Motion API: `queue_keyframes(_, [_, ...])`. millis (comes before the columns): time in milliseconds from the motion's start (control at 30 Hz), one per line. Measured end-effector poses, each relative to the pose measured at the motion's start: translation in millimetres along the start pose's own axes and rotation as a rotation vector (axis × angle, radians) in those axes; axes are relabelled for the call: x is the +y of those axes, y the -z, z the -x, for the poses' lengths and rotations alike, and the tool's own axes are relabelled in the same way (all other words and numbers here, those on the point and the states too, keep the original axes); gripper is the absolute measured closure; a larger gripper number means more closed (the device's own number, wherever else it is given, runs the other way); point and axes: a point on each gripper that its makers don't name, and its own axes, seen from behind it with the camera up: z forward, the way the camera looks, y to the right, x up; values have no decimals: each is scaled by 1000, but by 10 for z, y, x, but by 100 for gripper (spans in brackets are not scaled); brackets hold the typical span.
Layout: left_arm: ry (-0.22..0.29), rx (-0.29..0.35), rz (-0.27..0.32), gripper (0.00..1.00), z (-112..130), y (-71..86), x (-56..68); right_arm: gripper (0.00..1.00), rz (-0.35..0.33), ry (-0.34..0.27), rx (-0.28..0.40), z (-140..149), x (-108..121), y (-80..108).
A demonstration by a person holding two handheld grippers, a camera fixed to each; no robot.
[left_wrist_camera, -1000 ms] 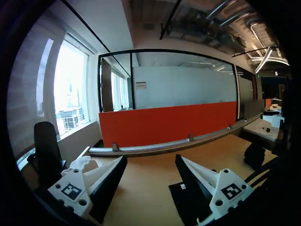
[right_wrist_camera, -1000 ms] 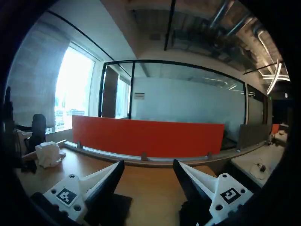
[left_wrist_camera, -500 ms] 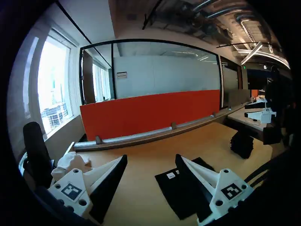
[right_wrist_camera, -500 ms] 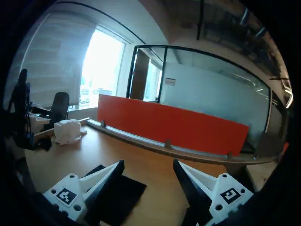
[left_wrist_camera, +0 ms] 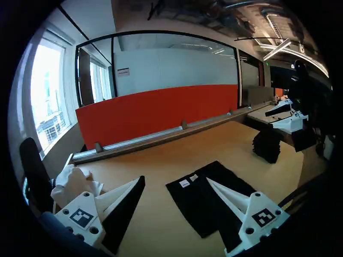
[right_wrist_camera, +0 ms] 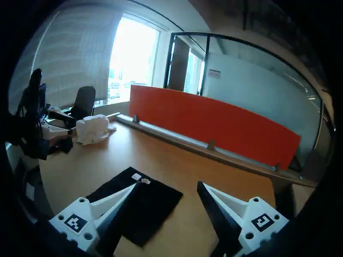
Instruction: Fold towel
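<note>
Black towel (left_wrist_camera: 201, 201), spread flat in a single layer on pale wooden table (left_wrist_camera: 163, 156). Long and narrow, with two small white tags near its far end. Looks thin, limp and smooth, with no fold in it yet. Lies near the front of the table, just ahead of and below both grippers, well apart from everything else on the surface.

Left gripper (left_wrist_camera: 174, 180): fingers spread wide, nothing between them, apparently above the table, one finger overlapping the near part of the towel in the left gripper view. Right gripper (right_wrist_camera: 168, 184): likewise wide open and empty, one finger crossing the towel's near edge in the right gripper view. Cannot tell whether either finger touches the cloth.

Step in hand, by judgement: approach before the first grasp, folding not begun. Next, probably: lowering both grippers to the two corners of one short end, pinching the edge, then lifting and carrying that end over to meet the other. Likely tricky to pick up, being thin cloth flat on hard wood; best taken at a low, shallow angle.

Elsewhere: crumpled white cloth (left_wrist_camera: 73, 184) at the table's far left, stack of dark folded cloths (left_wrist_camera: 266, 145) at far right, orange partition (left_wrist_camera: 158, 111) along the back edge, black office chair (left_wrist_camera: 32, 171) beside a bright window (left_wrist_camera: 47, 115).
</note>
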Motion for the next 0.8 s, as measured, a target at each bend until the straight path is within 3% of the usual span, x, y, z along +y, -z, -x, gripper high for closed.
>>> queue_keyframes(267, [-5,-22,31,5,116,-78,96,0,-57,6,-39,153,-138,-47])
queue_keyframes(800, [-32,-70,76,5,549,-315,365,0,-88,-17,-109,736,-281,-247])
